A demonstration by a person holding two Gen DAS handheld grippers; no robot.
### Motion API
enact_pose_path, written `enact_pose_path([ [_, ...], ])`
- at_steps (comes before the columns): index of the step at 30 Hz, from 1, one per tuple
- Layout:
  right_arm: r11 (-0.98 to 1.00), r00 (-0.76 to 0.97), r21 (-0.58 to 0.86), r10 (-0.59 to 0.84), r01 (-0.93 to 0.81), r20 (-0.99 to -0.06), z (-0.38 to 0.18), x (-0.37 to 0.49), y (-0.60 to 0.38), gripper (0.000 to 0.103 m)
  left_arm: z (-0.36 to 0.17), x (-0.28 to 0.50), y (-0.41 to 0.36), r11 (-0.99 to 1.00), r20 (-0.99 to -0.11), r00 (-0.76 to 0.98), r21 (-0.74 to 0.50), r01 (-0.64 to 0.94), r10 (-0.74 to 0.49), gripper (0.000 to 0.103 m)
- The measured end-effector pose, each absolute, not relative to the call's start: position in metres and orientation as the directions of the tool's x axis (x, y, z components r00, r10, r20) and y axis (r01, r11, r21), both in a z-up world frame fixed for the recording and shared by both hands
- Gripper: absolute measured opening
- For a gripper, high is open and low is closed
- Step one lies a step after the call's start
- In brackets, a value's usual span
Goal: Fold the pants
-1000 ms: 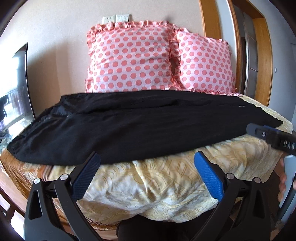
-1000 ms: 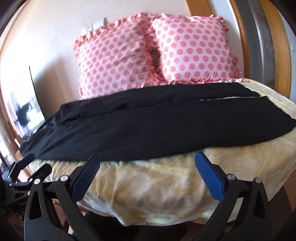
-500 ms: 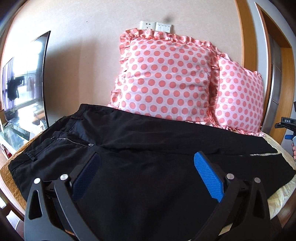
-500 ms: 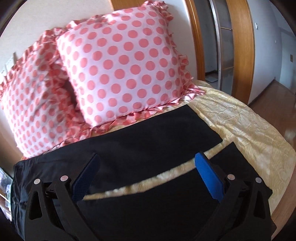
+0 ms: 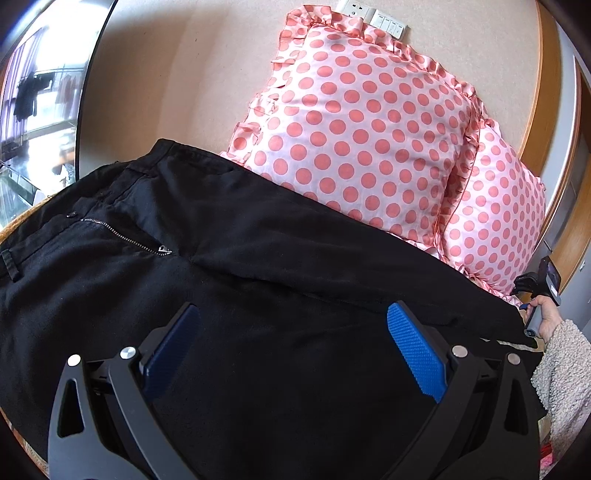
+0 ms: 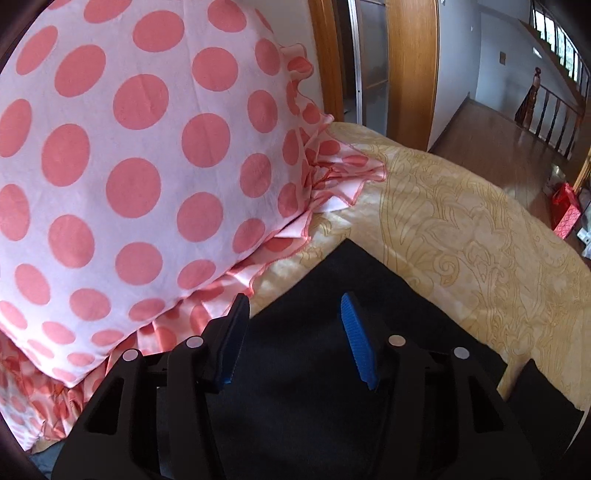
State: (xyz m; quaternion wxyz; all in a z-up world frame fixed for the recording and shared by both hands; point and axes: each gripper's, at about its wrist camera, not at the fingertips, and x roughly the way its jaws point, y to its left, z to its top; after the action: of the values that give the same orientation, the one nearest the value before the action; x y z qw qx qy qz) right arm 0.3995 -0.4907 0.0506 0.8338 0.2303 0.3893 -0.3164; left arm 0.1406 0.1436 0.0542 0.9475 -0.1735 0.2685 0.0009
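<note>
- Left wrist view: the black pants (image 5: 258, 295) are lying spread flat across the bed, waistband to the left with the metal zipper (image 5: 125, 236) and a button showing.
- The left gripper (image 5: 291, 347) is hovering over the pants' middle with its blue-padded fingers spread wide, released and grasping nothing.
- Behind the pants, two pink polka-dot pillows (image 5: 354, 136) are leaning against the beige wall, their frilled lower edges touching the far pant leg.
- A white wall socket plate (image 5: 373, 16) is sitting above the pillows; no writing on it can be read.
- Left of the pants a dark-framed screen or mirror (image 5: 40, 96) is reflecting a room.
- At the pants' right end the right hand (image 5: 546, 314), in a fleecy sleeve, is holding the other tool's handle.
- Right wrist view: the right gripper (image 6: 295, 332) is positioned over the hem end of the pants (image 6: 332, 369), fingers partly apart with cloth below them; whether they are touching it I cannot tell.
- One polka-dot pillow (image 6: 129, 155) is crowding in just left of the hem, its frill beside the left finger.
- The yellow patterned bedspread (image 6: 461, 229) is lying bare to the right of the hem, with a wooden door frame (image 6: 410, 70) and a stair railing beyond.
</note>
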Motion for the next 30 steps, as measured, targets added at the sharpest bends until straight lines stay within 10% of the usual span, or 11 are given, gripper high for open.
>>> enact_pose_path([
  [12, 0.65, 0.365, -0.026, -0.46, 0.76, -0.809, 0.023, 0.426, -0.489, 0.054, 0.046, 0.15, 0.148, 0.922, -0.554, 0.822, -0.374, -0.104, -0.132, 0.101],
  [16, 0.649, 0.358, -0.055, -0.486, 0.758, -0.798, 0.024, 0.42, -0.488, 0.016, 0.046, 0.15, 0.149, 0.918, -0.557, 0.82, -0.381, -0.112, -0.131, 0.101],
  [30, 0.693, 0.733, 0.426, -0.219, 0.581, -0.644, 0.063, 0.303, -0.516, 0.003, 0.039, 0.146, 0.167, 0.861, -0.532, 0.832, -0.487, -0.146, -0.16, 0.101],
])
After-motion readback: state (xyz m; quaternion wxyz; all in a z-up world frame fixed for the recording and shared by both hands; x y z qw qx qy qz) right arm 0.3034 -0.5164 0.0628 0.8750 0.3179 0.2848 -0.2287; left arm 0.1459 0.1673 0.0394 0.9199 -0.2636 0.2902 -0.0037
